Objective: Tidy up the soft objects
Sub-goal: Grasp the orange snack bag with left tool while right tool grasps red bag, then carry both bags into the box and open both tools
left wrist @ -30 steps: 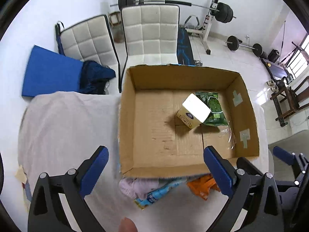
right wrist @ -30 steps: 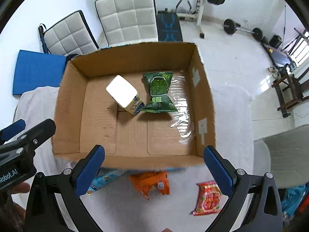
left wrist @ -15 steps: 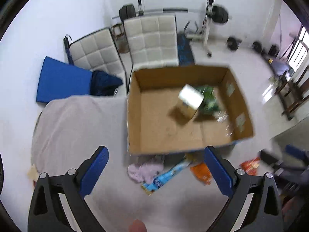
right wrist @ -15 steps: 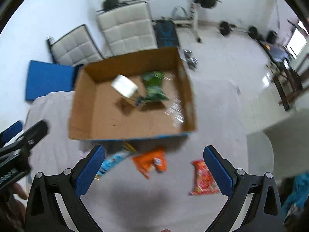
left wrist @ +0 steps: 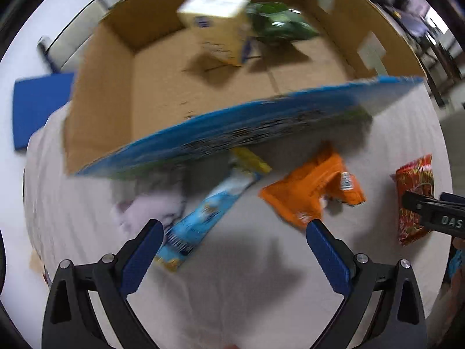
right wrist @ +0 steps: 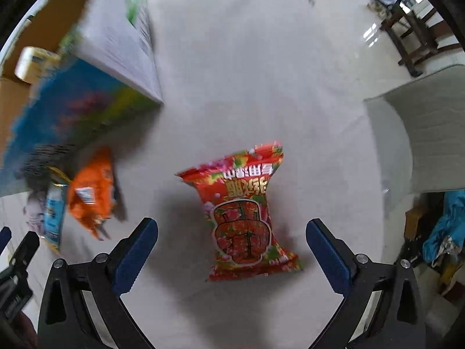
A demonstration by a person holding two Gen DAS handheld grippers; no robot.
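On the cloth-covered bench (right wrist: 261,87), our right tongs (right wrist: 231,245) gape wide over the red packet (right wrist: 242,226); our left tongs (left wrist: 232,250) gape empty. Closing off-centre could crush or drop it.

A: Can any writing be read here?

B: Little. In the left wrist view, white letters "DAS" stand on the black body of the right gripper (left wrist: 436,218) at the right edge; the rest of the word is cut off.

A: And the packets?

B: The red printed snack packet (right wrist: 242,221) on the white cloth carries large yellow Chinese characters, seen upside down in the right wrist view; I cannot make them out. The orange crinkled snack bag (left wrist: 312,195) has a small white label, too blurred to read.

A: The box?

B: The cardboard box's blue printed outer wall (left wrist: 232,136) shows dark lettering, smeared by motion.
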